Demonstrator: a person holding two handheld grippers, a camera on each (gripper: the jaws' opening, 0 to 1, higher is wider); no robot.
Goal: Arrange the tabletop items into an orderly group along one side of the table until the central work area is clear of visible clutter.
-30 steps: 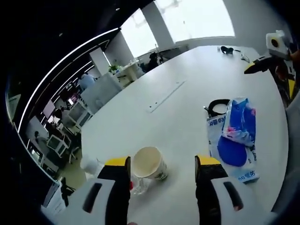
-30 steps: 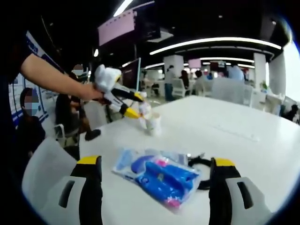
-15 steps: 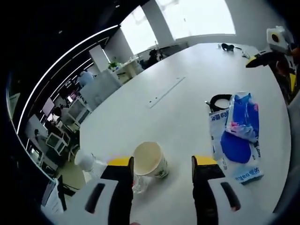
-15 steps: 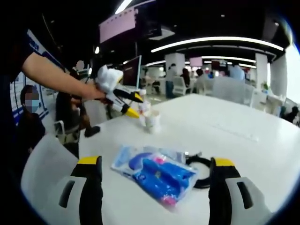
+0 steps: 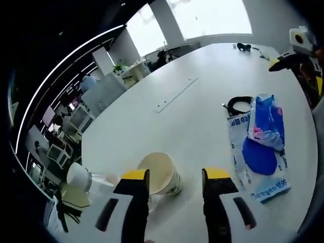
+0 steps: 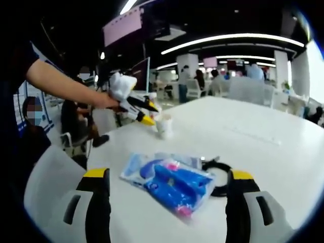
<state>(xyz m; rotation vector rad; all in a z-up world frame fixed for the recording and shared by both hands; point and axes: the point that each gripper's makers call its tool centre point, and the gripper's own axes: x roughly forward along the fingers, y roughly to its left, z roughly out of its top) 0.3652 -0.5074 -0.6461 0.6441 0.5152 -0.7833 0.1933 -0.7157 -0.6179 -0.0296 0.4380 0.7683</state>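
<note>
A paper cup (image 5: 159, 174) stands near the table's edge, between the jaws of my left gripper (image 5: 175, 178). The jaws are open; the left one overlaps the cup's side and the right one stands clear of it. Something of clear plastic (image 5: 153, 201) lies against the cup. A blue packet (image 5: 260, 147) and a black cable coil (image 5: 238, 105) lie to the right. In the right gripper view, my right gripper (image 6: 169, 174) hangs open above the blue packet (image 6: 169, 183), with the cable coil (image 6: 218, 174) beside it. Farther off, the left gripper (image 6: 148, 113) reaches the paper cup (image 6: 163, 124).
A long white table (image 5: 202, 76) carries a narrow cable flap (image 5: 177, 94) and a small black item (image 5: 244, 47) at its far end. The right gripper (image 5: 298, 50) shows at the table's right edge. A white chair (image 6: 45, 187) stands by the near edge. A person's arm (image 6: 66, 86) holds the left gripper.
The left jaws have drawn closer together around the paper cup, and that view has moved slightly nearer to it. The right gripper holds almost still over the packet.
</note>
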